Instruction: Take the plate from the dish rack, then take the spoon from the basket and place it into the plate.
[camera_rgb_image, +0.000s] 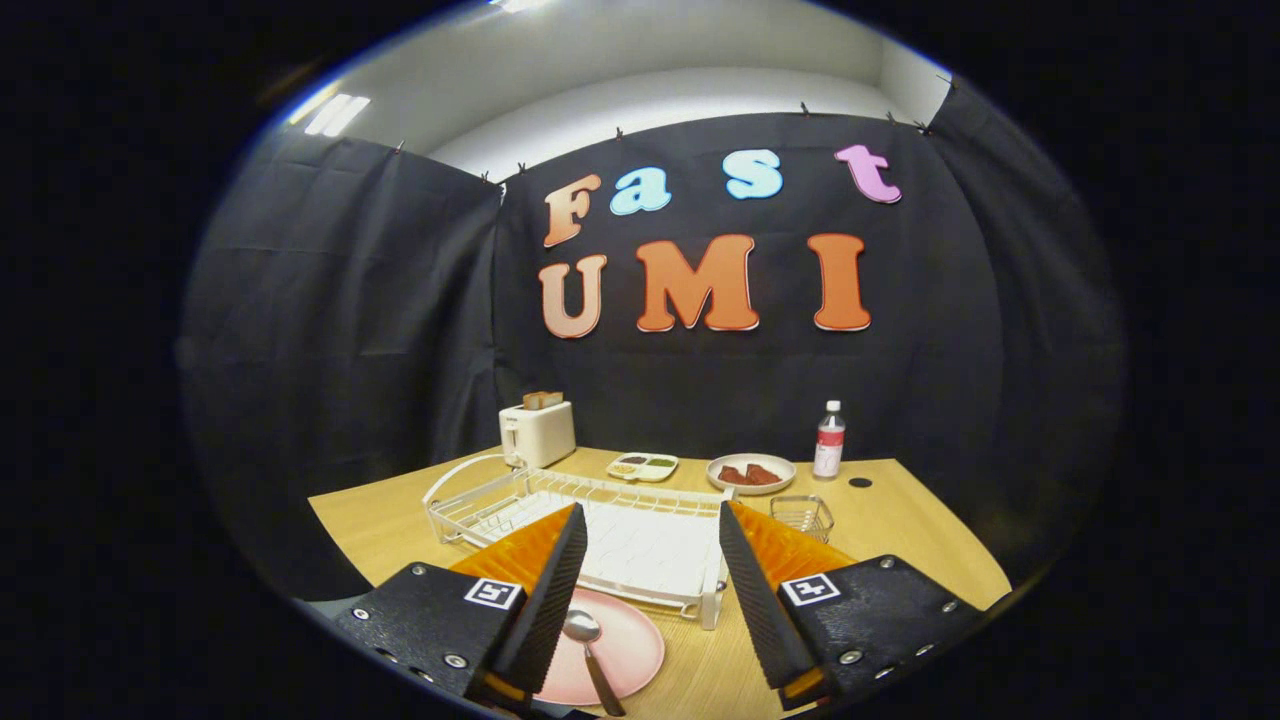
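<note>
1. Two black ribbed fingers (545, 590) of the gripper (650, 590) are spread wide apart, with nothing pinched between them; orange bodies and black plates with square markers sit behind them.
2. Below the fingers, at the near edge of the wooden table (900, 530), lies the pink plate (625, 640), flat on the wood and partly hidden by the left finger.
3. On that plate rests the spoon (590, 645), bowl toward the rack and handle running toward the near edge; it lies just beside the left finger, and whether they touch I cannot tell.
4. Just ahead of the fingers, beyond the plate, stands the white wire dish rack (600, 525); its near rim is close to the plate's far edge.
5. To the right of the rack, beyond the right finger, sits the small wire basket (803, 515).
6. Toward the far edge of the table stand a white toaster (537, 433) with toast in its slots at the left far corner, a small divided dish (642, 466), a round plate of brown food (750, 473), and a clear bottle (828, 442) with a red label.
7. Near the bottle a small dark round spot (860, 482) shows on the wood.
</note>
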